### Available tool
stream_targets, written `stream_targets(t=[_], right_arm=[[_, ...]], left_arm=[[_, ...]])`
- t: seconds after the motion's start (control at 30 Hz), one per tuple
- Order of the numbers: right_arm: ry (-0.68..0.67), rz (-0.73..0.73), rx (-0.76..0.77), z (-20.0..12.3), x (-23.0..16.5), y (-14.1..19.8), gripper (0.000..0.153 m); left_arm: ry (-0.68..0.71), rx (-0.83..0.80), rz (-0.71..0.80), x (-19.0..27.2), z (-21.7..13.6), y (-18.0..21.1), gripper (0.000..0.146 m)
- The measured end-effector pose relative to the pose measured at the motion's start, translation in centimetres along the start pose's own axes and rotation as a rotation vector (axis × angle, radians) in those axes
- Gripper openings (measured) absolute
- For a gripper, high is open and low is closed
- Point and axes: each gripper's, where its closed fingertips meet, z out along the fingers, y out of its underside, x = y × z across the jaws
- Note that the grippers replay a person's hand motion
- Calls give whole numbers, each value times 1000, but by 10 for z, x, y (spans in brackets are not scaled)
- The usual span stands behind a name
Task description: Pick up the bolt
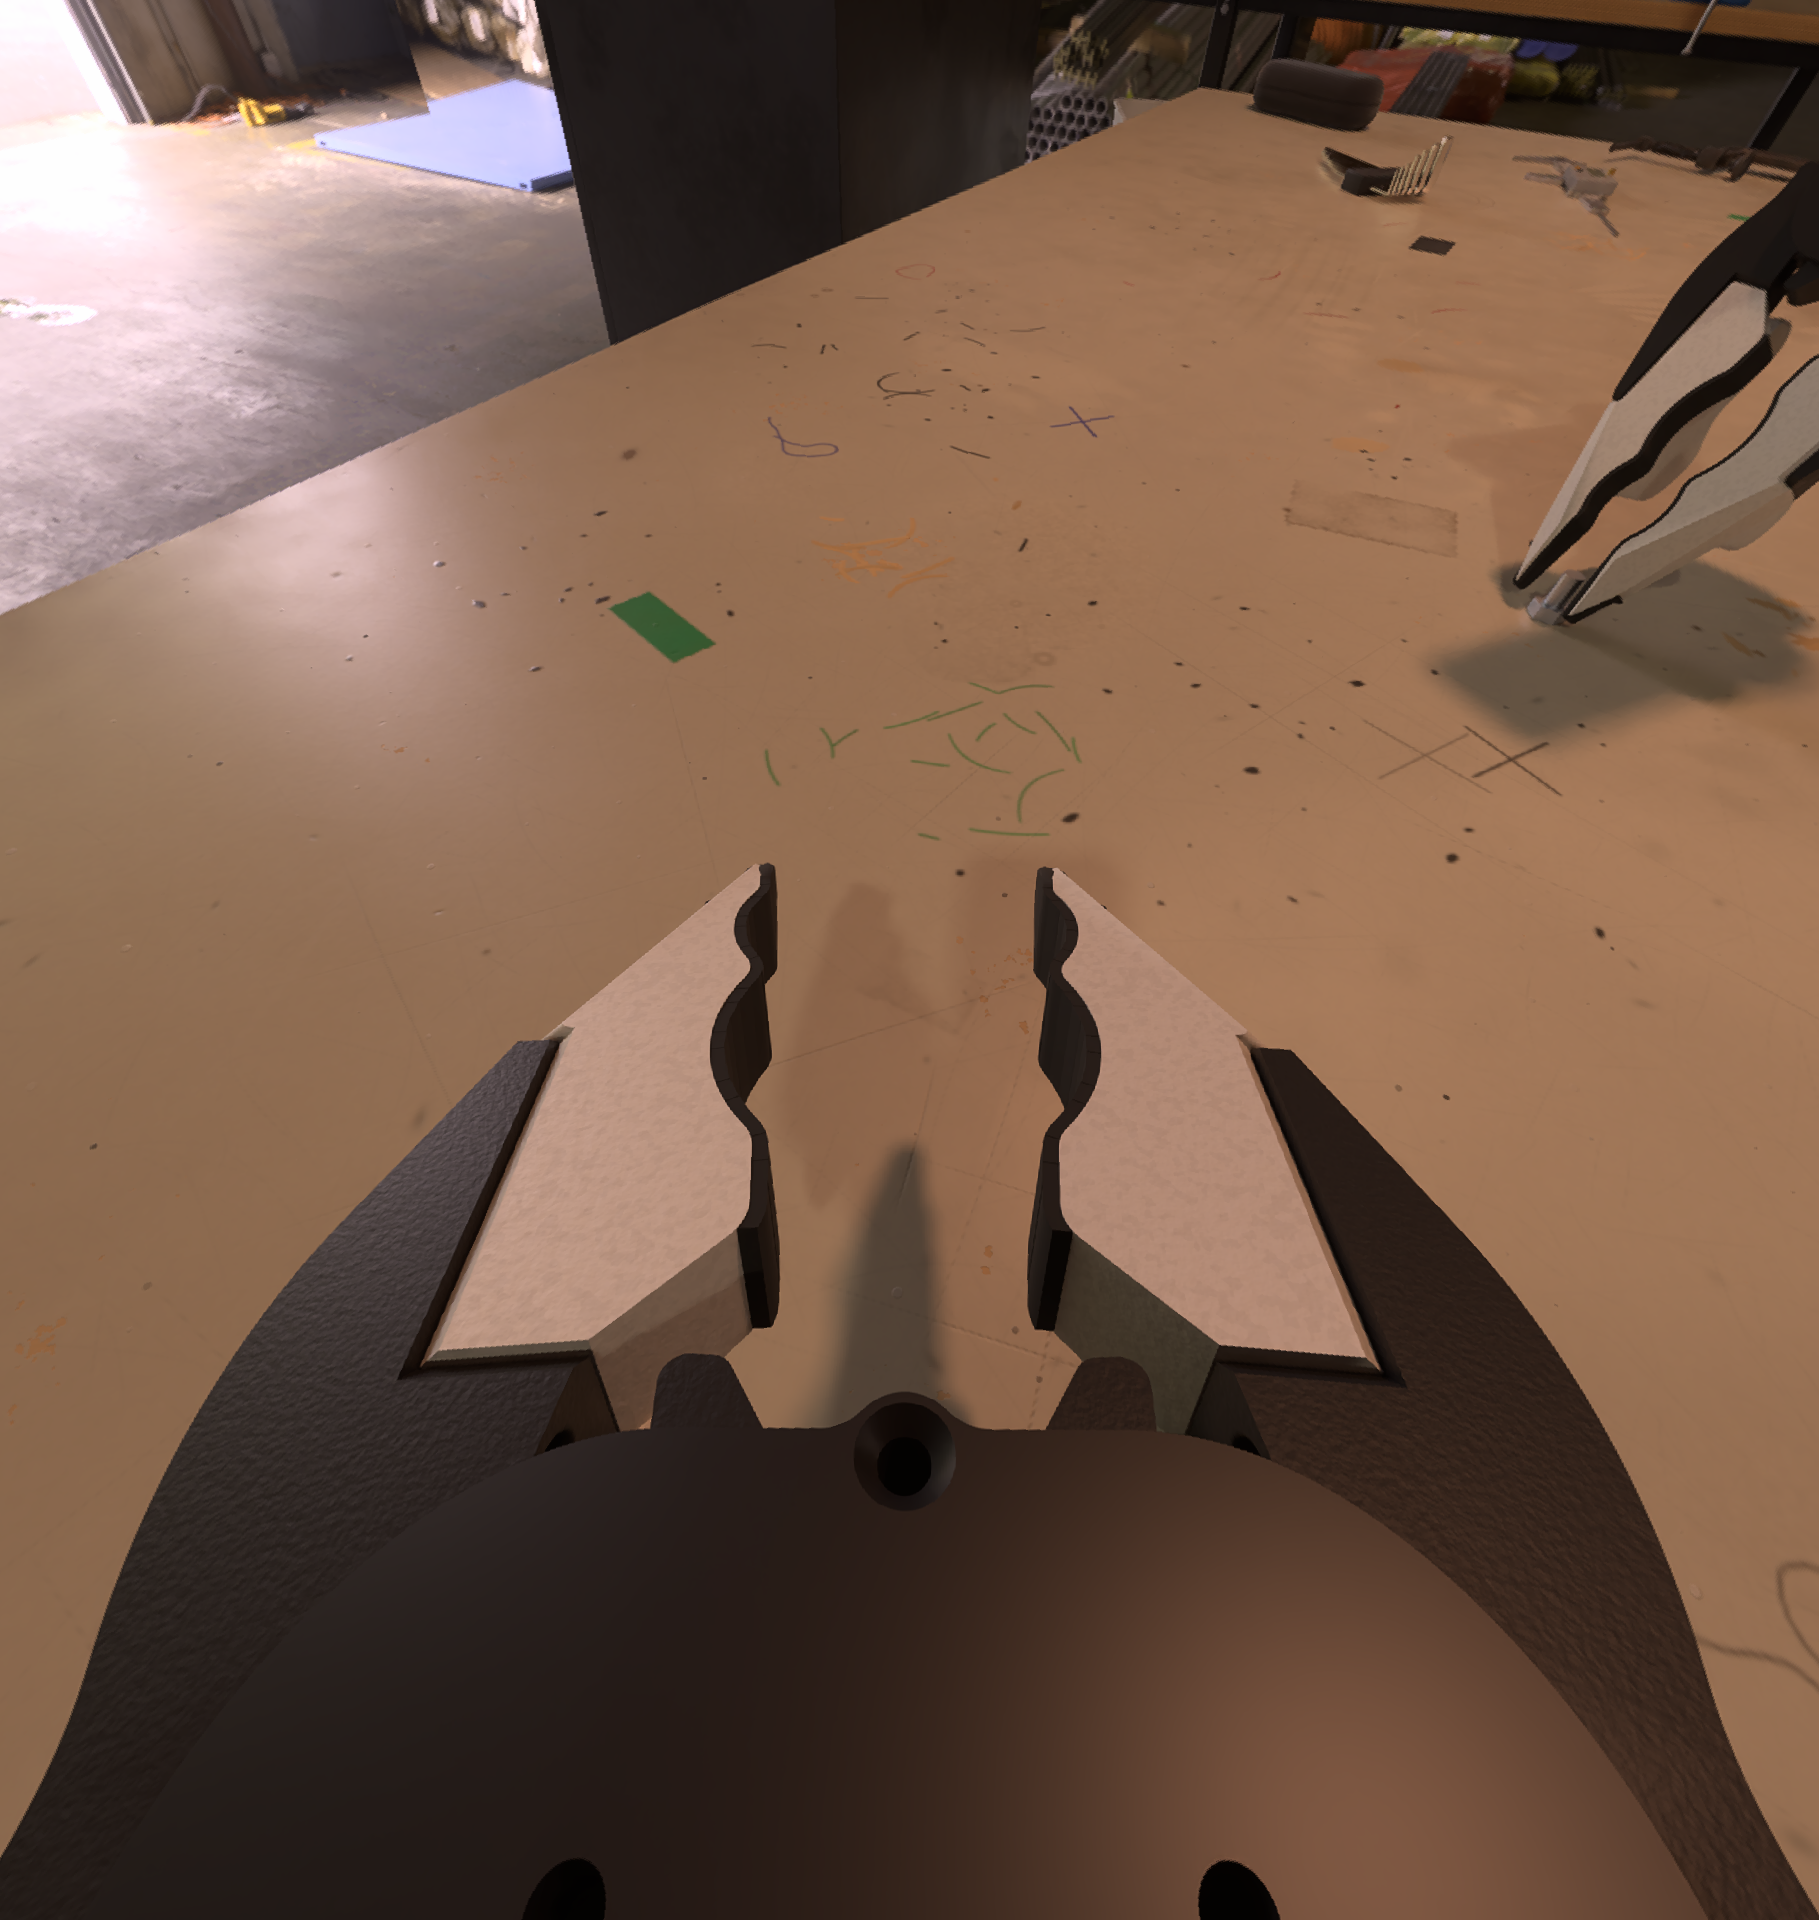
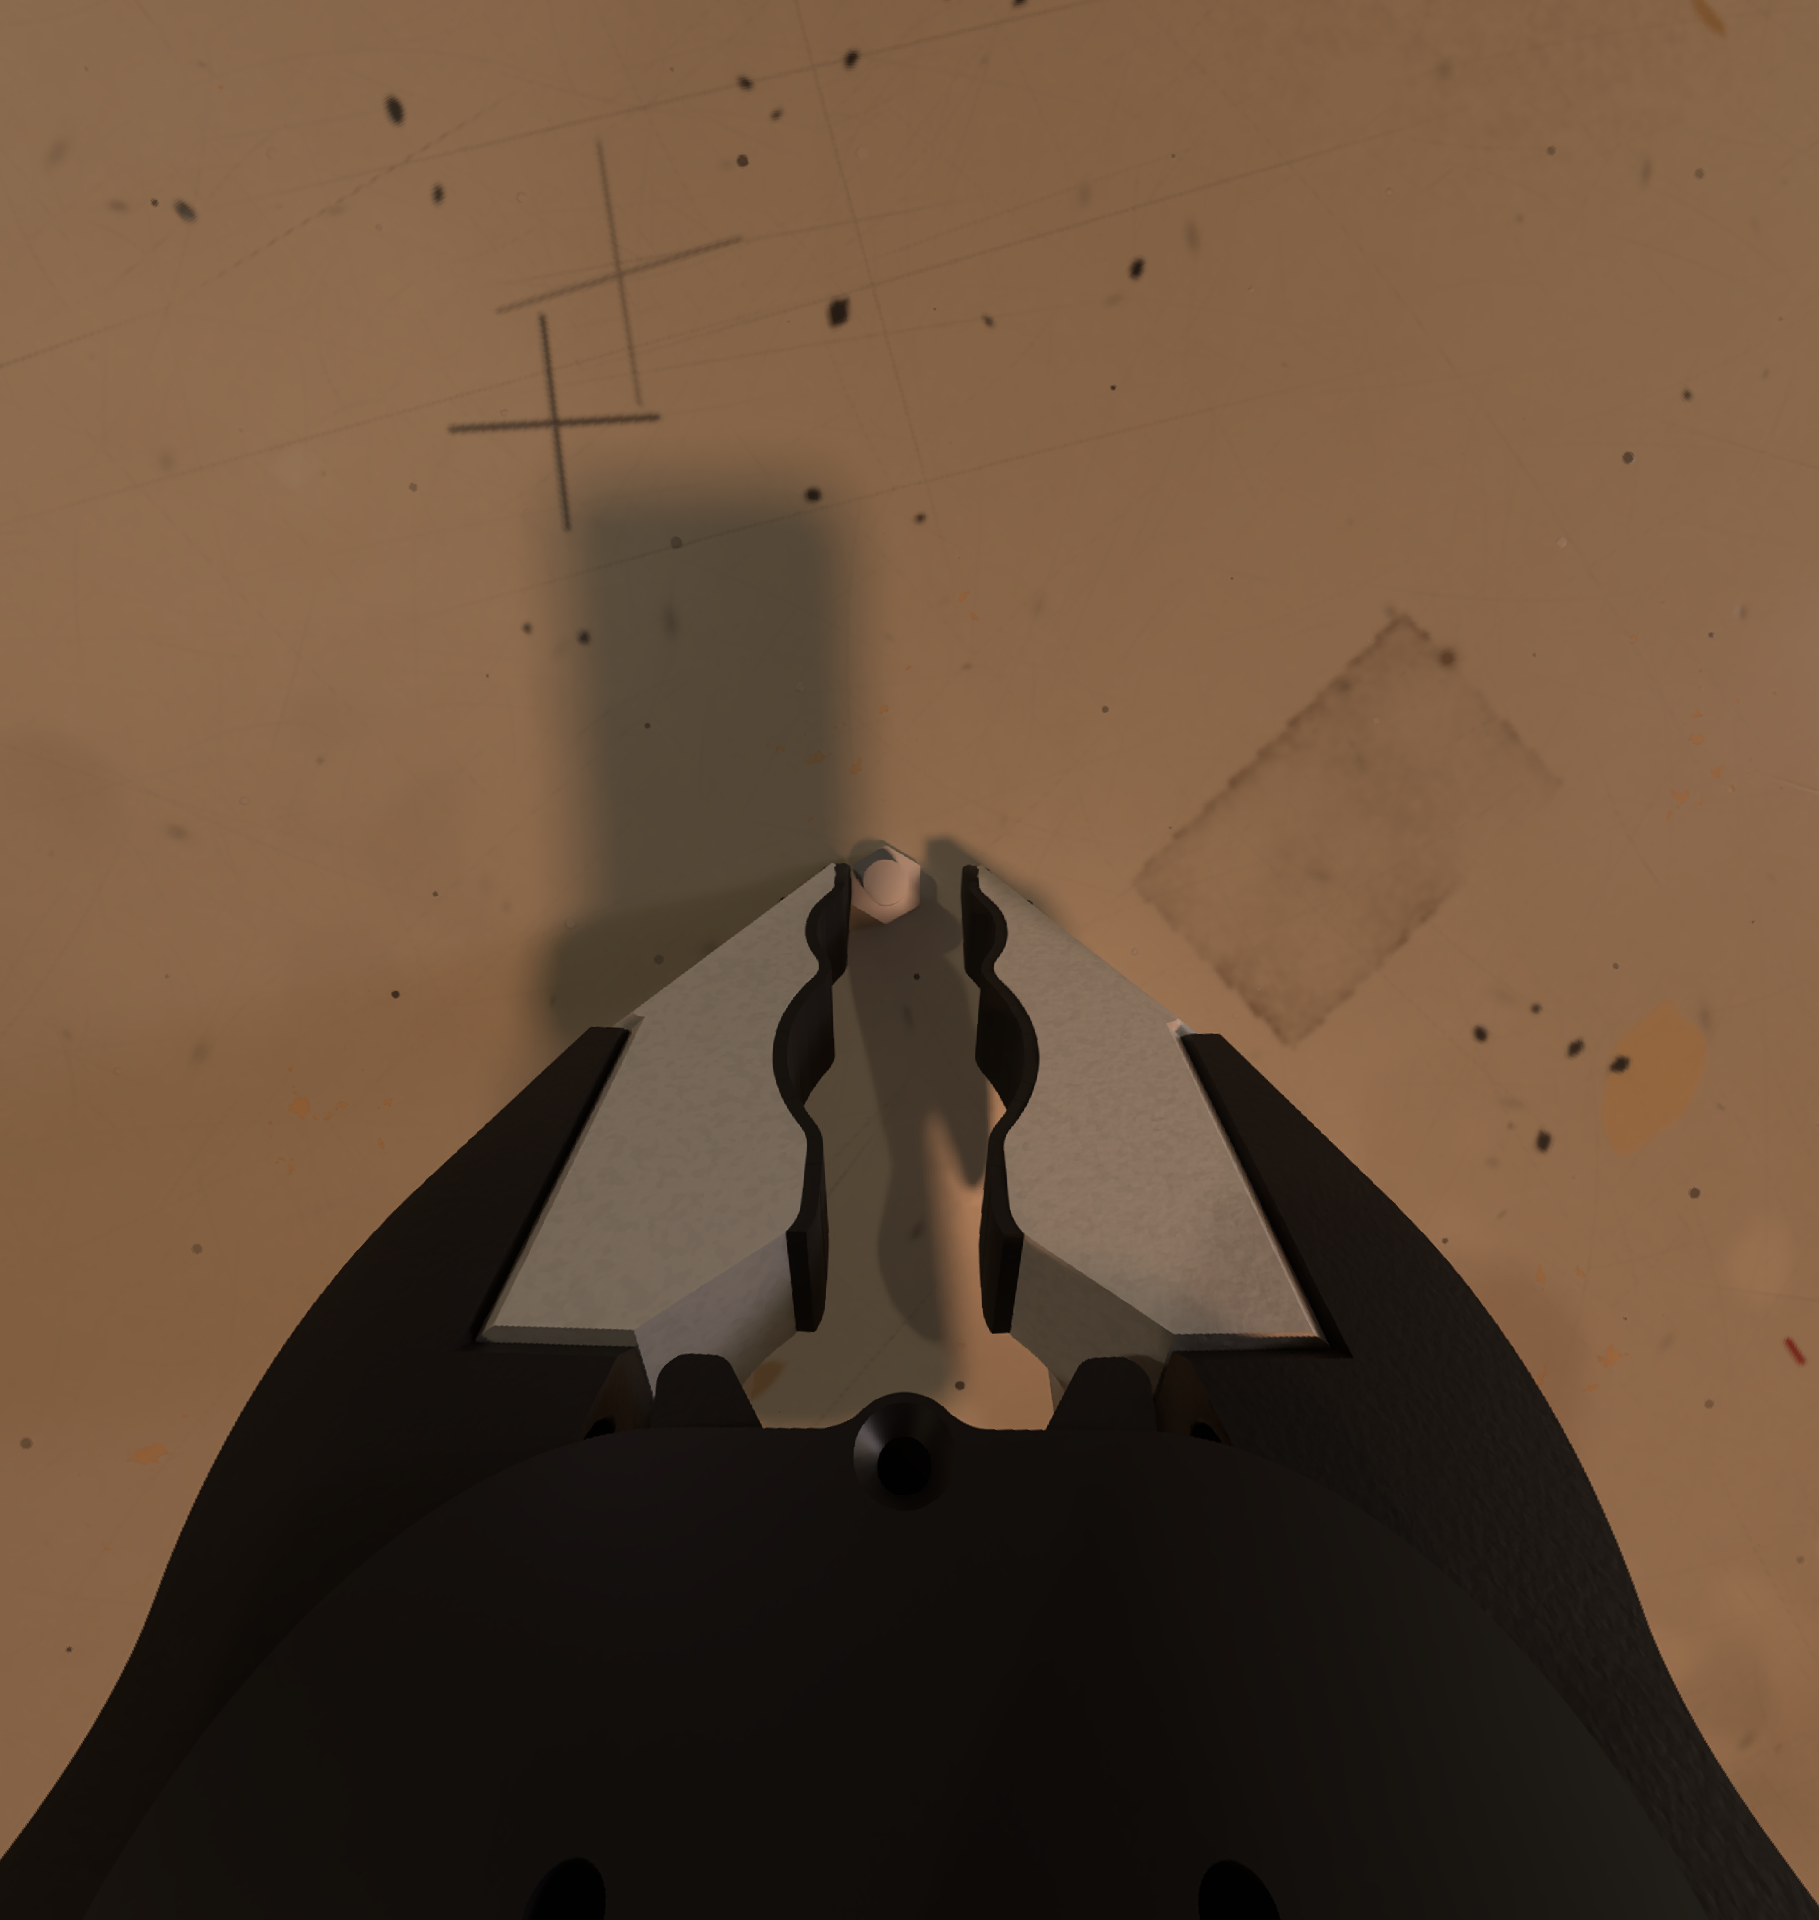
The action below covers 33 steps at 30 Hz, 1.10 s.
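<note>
We found the bolt [image 2: 882, 885] on the table [image 2: 1300, 416], right at the tips of the right gripper [image 2: 902, 883], while the left gripper [image 1: 905, 883] hung well apart from it, over a bare stretch of board near some green scribbles [image 1: 946, 758]. So the right was plainly the nearer, and we judged the pick to be its job. In the right wrist view the bolt's hexagonal head sat between the two fingertips but off to the left side, touching or almost touching the left finger [image 2: 832, 935], with a clear gap to the right one. The jaws stood apart, narrowly, and were not yet clamped on anything. We saw the head nearly end-on there, so the bolt's long axis seemed to run roughly along the line of sight; whether the shank pointed straight down or lay tilted we could not tell from that view. From the left wrist view the right gripper [image 1: 1554, 608] came down steeply from the upper right, its tips at the table with the small grey bolt [image 1: 1549, 605] between them, its shadow just beside. The left gripper's jaws were wide apart and empty. We judged that closing would push the bolt sideways toward centre unless the right gripper first shifted a little to its left.
</note>
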Motion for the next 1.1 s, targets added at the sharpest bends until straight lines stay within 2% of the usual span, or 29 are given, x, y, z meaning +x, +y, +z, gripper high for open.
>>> stream_targets(t=[0.63,0.77,1.1], right_arm=[[-14,8,21,0,-5,0,13],[41,27,101,-10,6,-9,13],[300,-2,369,-64,47,-47,13]], left_arm=[[-22,4,11,-3,2,0,49],[-31,8,26,-3,2,0,49],[-35,8,38,-4,2,1,49]])
